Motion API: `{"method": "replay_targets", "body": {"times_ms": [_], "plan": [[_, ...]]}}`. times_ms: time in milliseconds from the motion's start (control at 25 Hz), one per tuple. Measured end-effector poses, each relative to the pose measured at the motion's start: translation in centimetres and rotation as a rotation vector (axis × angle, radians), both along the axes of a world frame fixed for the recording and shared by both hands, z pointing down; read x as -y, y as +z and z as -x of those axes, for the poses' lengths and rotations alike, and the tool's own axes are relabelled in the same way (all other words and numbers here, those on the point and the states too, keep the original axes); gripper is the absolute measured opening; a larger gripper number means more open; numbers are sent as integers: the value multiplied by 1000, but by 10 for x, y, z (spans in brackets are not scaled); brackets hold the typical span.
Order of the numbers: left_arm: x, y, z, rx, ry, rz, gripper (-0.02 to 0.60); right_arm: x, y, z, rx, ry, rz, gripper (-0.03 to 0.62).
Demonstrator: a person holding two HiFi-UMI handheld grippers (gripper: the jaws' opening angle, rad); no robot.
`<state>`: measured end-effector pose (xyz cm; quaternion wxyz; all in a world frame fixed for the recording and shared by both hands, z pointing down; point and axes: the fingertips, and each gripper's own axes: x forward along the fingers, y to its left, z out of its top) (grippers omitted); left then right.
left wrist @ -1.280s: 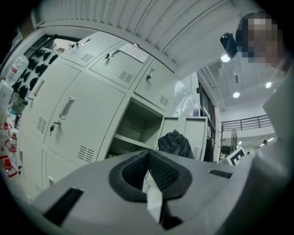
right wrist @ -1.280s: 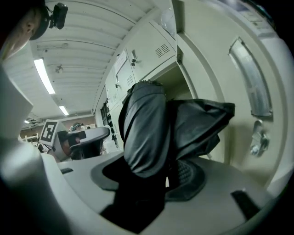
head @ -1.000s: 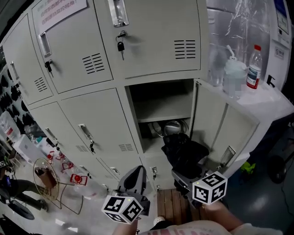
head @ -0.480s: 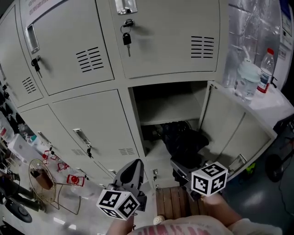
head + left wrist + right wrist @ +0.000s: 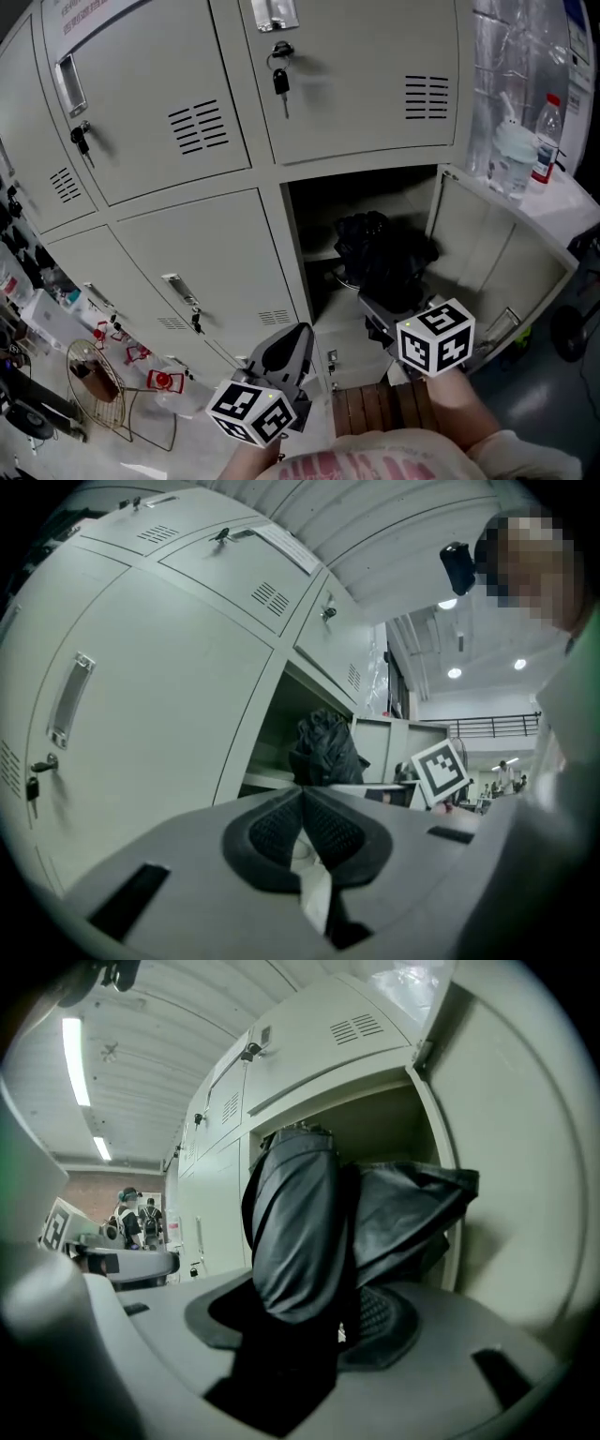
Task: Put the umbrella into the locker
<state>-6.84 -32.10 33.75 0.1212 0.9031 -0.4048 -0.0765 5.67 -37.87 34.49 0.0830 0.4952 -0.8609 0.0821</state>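
Note:
My right gripper [image 5: 377, 306] is shut on a black folded umbrella [image 5: 380, 255] and holds it at the mouth of the open locker compartment [image 5: 317, 217]. In the right gripper view the umbrella [image 5: 298, 1227] stands upright between the pads of that gripper [image 5: 306, 1309], with loose fabric spreading right toward the open door [image 5: 525, 1147]. Whether the umbrella is inside the compartment I cannot tell. My left gripper [image 5: 296, 337] is lower left, in front of the closed doors, shut and holding nothing. In the left gripper view its jaws [image 5: 302, 795] meet, with the umbrella [image 5: 323, 750] beyond them.
The compartment's door [image 5: 502, 258] swings open to the right. Closed locker doors with hanging keys [image 5: 281, 82] fill the left and top. A water bottle [image 5: 547, 141] and a plastic container [image 5: 511, 157] stand on a white ledge at right. A wire rack [image 5: 98, 380] is lower left.
My right gripper has lifted the umbrella from the bottom of the compartment up toward its shelf. The left gripper has shifted a little to the right.

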Motion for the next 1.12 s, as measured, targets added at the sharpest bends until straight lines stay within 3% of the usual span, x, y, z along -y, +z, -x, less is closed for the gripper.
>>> {"method": "replay_targets", "body": {"times_ms": [240, 600, 840, 1120], "plan": [[3, 5, 9, 30, 30, 5, 2, 7, -11, 5, -63, 27, -45, 241], [9, -12, 15, -9, 49, -35, 2, 25, -24, 5, -218, 50, -78, 241], [9, -14, 3, 57, 119, -41, 2, 46, -38, 11, -301, 44, -117, 242], [24, -18, 12, 69, 74, -60, 2, 70, -50, 15, -356, 40, -148, 242]]}}
